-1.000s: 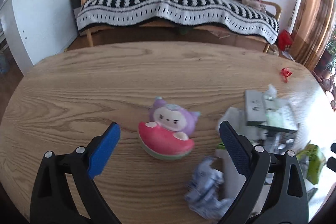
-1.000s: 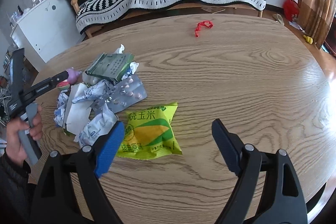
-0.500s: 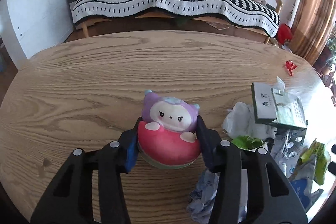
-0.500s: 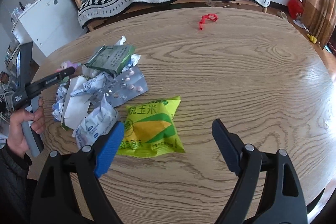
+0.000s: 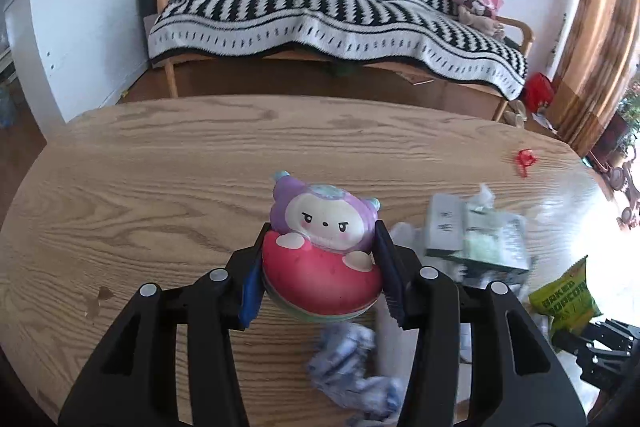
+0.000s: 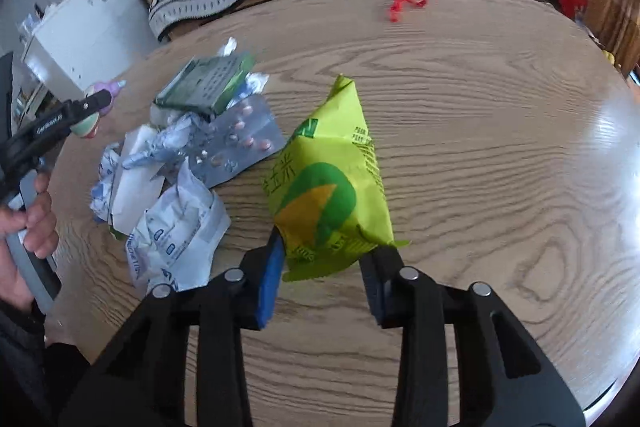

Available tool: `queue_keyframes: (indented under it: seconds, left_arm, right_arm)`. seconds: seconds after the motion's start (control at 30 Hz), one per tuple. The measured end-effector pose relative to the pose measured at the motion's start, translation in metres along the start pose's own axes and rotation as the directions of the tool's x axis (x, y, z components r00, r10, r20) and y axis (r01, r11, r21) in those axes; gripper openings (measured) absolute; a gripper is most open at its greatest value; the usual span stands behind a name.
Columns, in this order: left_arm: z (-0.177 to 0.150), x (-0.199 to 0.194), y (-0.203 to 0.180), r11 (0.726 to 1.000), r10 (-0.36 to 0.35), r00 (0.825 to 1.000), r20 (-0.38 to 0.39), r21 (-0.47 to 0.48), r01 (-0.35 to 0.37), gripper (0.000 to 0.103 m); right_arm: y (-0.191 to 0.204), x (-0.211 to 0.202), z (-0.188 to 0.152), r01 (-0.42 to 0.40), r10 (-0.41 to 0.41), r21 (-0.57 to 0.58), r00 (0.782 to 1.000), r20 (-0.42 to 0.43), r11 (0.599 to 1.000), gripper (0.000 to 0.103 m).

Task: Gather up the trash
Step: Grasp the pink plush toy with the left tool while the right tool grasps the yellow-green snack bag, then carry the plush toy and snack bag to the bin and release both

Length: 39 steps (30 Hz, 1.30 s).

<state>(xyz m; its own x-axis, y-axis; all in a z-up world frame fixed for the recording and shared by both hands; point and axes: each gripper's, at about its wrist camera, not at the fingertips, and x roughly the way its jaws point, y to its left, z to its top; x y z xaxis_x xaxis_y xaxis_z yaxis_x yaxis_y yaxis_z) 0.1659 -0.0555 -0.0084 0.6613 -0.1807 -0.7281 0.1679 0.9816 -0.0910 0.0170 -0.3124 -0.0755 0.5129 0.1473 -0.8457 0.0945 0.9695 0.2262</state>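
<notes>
My left gripper point(image 5: 320, 267) is shut on a squishy toy point(image 5: 320, 223), a purple figure on a red melon slice, and holds it just above the wooden table point(image 5: 160, 187). In the right wrist view that left gripper point(image 6: 94, 103) and the toy point(image 6: 86, 125) sit at the far left, held by a person's hand point(image 6: 36, 223). My right gripper point(image 6: 324, 263) is closing; its pads press the near end of a yellow-green snack bag point(image 6: 332, 171), whose far end tilts up off the table.
A trash heap lies between the grippers: a green box point(image 6: 208, 87), a blister pack point(image 6: 240, 143), crumpled blue-white wrappers point(image 6: 176, 231) and white paper point(image 6: 132, 183). A red scrap point(image 6: 404, 3) lies near the far table edge. Behind stands a striped sofa point(image 5: 320, 15).
The left gripper shut on the toy and raised it slightly. The right gripper went from wide open to closed on the snack bag, which now stands tilted up.
</notes>
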Motion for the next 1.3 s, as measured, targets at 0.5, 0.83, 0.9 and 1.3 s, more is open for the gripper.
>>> queue_keyframes:
  seconds: [0.5, 0.83, 0.9, 1.3]
  left_arm:
    - [-0.027, -0.051, -0.157, 0.957, -0.212, 0.977, 0.014, 0.207, 0.204, 0.048]
    - [-0.091, -0.082, -0.33, 0.812, -0.422, 0.901, -0.097, 0.401, 0.424, 0.048]
    - [-0.109, -0.091, -0.368, 0.765, -0.467, 0.875, -0.129, 0.436, 0.473, 0.048]
    - [-0.245, -0.11, -0.551, 0.461, -0.576, 0.717, -0.393, 0.569, 0.681, 0.048]
  right_arm:
    - [-0.12, -0.098, -0.042, 0.105, -0.133, 0.177, 0.979, 0.153, 0.979, 0.033]
    - [-0.267, -0.167, -0.124, 0.221, -0.318, 0.431, 0.933, 0.166, 0.875, 0.033]
    - [-0.299, -0.181, -0.149, 0.253, -0.367, 0.487, 0.917, 0.153, 0.836, 0.033]
    - [-0.439, -0.197, -0.293, 0.355, -0.466, 0.713, 0.883, -0.044, 0.605, 0.033]
